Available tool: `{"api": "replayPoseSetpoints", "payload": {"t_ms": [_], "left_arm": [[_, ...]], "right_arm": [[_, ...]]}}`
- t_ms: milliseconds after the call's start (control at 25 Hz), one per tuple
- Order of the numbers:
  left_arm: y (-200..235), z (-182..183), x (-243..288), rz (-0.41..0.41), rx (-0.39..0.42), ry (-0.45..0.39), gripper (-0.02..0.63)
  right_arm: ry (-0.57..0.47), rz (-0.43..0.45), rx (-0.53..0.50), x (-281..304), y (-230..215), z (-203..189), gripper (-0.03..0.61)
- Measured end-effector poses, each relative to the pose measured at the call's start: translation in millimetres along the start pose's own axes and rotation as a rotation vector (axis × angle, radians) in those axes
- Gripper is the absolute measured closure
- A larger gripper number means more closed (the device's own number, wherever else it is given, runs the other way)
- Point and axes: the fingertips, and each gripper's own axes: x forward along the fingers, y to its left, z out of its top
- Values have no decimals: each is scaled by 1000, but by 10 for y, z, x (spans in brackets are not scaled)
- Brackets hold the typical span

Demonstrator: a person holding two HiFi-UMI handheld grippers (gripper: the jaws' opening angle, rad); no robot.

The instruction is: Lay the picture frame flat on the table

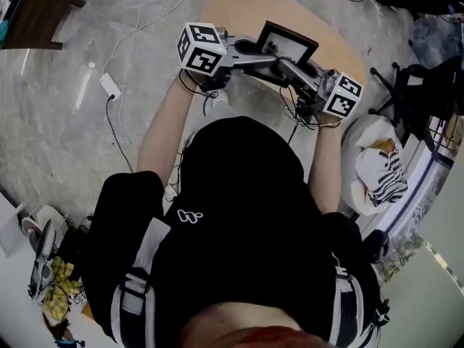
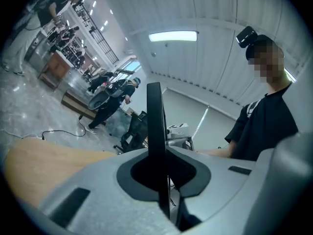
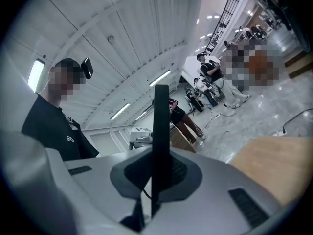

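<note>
Head view: L claw (image 1: 250, 49), R claw (image 1: 281, 65) both clamp picture frame (image 1: 291, 38) (lower edge hidden).

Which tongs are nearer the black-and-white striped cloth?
Right. The right tongs, on the picture frame, are up and left of the striped cloth in the head view; the left tongs sit farther left, across the frame.

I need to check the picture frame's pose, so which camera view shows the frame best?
The head view: it shows the picture frame from the front, its face and dark border, above the wooden table. Each gripper view shows only its thin dark edge, standing upright between the jaws.
</note>
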Motion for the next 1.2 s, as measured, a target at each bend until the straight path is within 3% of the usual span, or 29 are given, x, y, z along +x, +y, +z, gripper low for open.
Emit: {"api": "replayPoseSetpoints", "payload": {"t_ms": [240, 520, 840, 1200], "left_arm": [[508, -30, 12, 8, -105, 7, 580], [1236, -424, 268, 54, -288, 24, 574], [2236, -1394, 450, 24, -514, 44, 574], [2729, -2475, 757, 62, -602, 89, 574]], "right_arm": [[15, -51, 79, 81, -495, 2, 557], [20, -74, 216, -66, -1278, -314, 557], [31, -105, 420, -149, -2363, -1186, 558], [-4, -98, 528, -469, -3014, -2176, 558]]}}
